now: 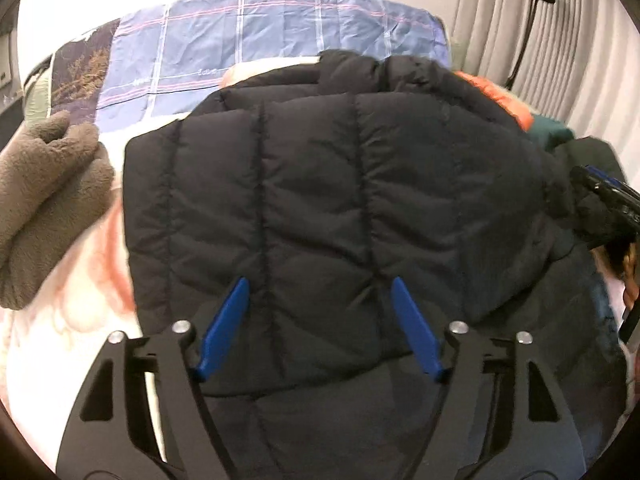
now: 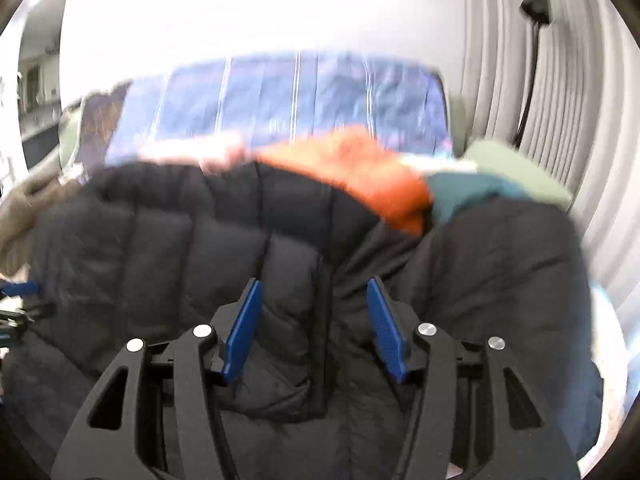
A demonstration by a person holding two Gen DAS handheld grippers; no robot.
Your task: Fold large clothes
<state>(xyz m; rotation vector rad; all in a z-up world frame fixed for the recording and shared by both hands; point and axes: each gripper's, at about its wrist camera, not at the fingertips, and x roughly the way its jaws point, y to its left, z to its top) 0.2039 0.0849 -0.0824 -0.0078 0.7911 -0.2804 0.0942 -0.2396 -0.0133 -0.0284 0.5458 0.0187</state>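
Note:
A black quilted puffer jacket point(image 1: 320, 184) lies on the bed, folded over on itself, and fills the left wrist view. My left gripper point(image 1: 320, 288) is open, its blue fingers point(image 1: 228, 328) spread just above the jacket's near fold, holding nothing. The right wrist view is blurred; the same jacket point(image 2: 168, 248) shows there, with an orange lining or garment point(image 2: 372, 172) beyond it. My right gripper point(image 2: 314, 288) is open over the jacket, blue fingers point(image 2: 244, 328) apart. The right gripper's body point(image 1: 608, 200) shows at the right edge of the left wrist view.
A brown fleece garment point(image 1: 44, 200) lies to the left on the pink-and-white bed sheet point(image 1: 72, 304). A blue checked pillow or quilt point(image 1: 280, 36) is at the head. Teal and green clothes point(image 2: 472, 188) lie at the right. Grey curtains point(image 1: 520, 20) hang at right.

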